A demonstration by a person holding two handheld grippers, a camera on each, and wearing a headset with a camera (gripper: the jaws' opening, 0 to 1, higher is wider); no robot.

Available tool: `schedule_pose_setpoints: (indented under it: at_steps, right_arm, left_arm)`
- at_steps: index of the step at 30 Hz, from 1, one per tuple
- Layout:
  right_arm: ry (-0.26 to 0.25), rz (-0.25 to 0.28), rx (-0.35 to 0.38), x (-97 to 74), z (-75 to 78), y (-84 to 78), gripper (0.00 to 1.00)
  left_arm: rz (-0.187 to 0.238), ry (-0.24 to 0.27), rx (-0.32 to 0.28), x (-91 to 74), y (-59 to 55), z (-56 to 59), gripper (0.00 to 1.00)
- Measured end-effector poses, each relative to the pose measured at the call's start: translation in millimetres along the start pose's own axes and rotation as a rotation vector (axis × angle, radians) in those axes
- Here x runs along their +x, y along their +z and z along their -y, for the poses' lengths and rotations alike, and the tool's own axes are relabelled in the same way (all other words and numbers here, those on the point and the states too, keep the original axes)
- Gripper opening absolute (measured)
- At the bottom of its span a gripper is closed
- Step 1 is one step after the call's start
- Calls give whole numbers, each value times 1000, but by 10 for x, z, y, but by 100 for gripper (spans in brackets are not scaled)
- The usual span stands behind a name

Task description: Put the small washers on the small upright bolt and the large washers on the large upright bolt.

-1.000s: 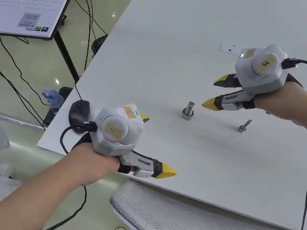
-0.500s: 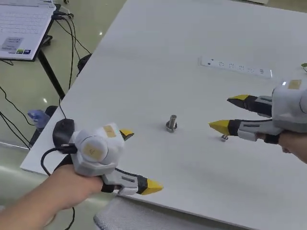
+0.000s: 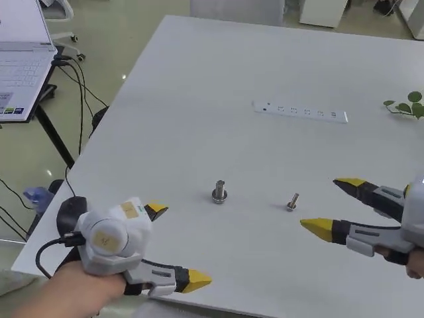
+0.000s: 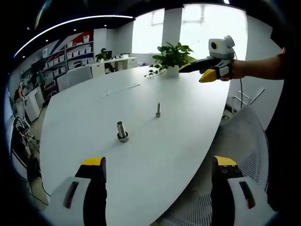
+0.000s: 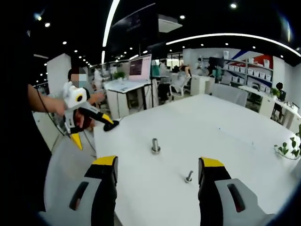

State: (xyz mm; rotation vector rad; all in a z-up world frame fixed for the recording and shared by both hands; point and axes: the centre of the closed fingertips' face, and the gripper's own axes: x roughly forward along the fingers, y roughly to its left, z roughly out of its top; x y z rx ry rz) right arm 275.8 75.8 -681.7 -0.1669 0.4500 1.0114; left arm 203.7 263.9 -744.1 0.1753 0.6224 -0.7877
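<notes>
White table (image 3: 218, 99), large bolt (image 3: 219, 191), small bolt (image 3: 292, 202); left gripper (image 3: 179, 245) & right gripper (image 3: 328, 203) wide, right's body cropped.

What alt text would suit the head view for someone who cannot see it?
Two hand-held grippers with yellow-tipped jaws, the left gripper and right gripper, both open, are held at a white table. Between them stand a large bolt and a small bolt; a power strip lies beyond.

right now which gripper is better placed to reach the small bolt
Right. The right gripper, fingers open, points at the small bolt with bare table between them. The left gripper hangs at the table's near edge, nearer the large bolt.
</notes>
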Motion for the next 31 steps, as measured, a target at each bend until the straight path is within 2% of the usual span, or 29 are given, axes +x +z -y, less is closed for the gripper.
schedule_pose_setpoints:
  at_steps: [3, 5, 9, 11, 13, 16, 22, 23, 25, 31]
  right_arm:
    - [-16, 6, -18, -100, -40, -86, 74]
    - [-22, 9, -8, -142, -16, -175, 77]
    - [-34, 15, -8, -205, -68, -258, 81]
    - [-39, 4, -14, -228, -41, -388, 83]
    - [-36, -28, -40, -252, -83, -497, 85]
    - [-33, -24, -25, -293, -126, -619, 89]
    - [-22, -15, 16, -312, -155, -711, 99]
    - [-17, 12, 40, -309, -164, -686, 100]
    - [-14, 31, 64, -304, -161, -653, 100]
    - [-20, 34, 69, -270, -144, -633, 100]
  left_arm:
    - [8, 6, 1, -25, 22, 9, 93]
    - [9, 8, -1, -45, 33, 21, 93]
    - [32, 6, -18, -86, 86, 55, 93]
    - [40, 5, -20, -94, 109, 76, 93]
    - [40, 7, -11, -99, 115, 96, 93]
    - [55, 7, -25, -98, 126, 103, 94]
    - [64, 17, -29, -123, 142, 104, 95]
    - [64, 16, -34, -124, 142, 103, 95]
    - [63, 17, -37, -130, 143, 106, 95]
    - [57, 22, -41, -139, 130, 98, 95]
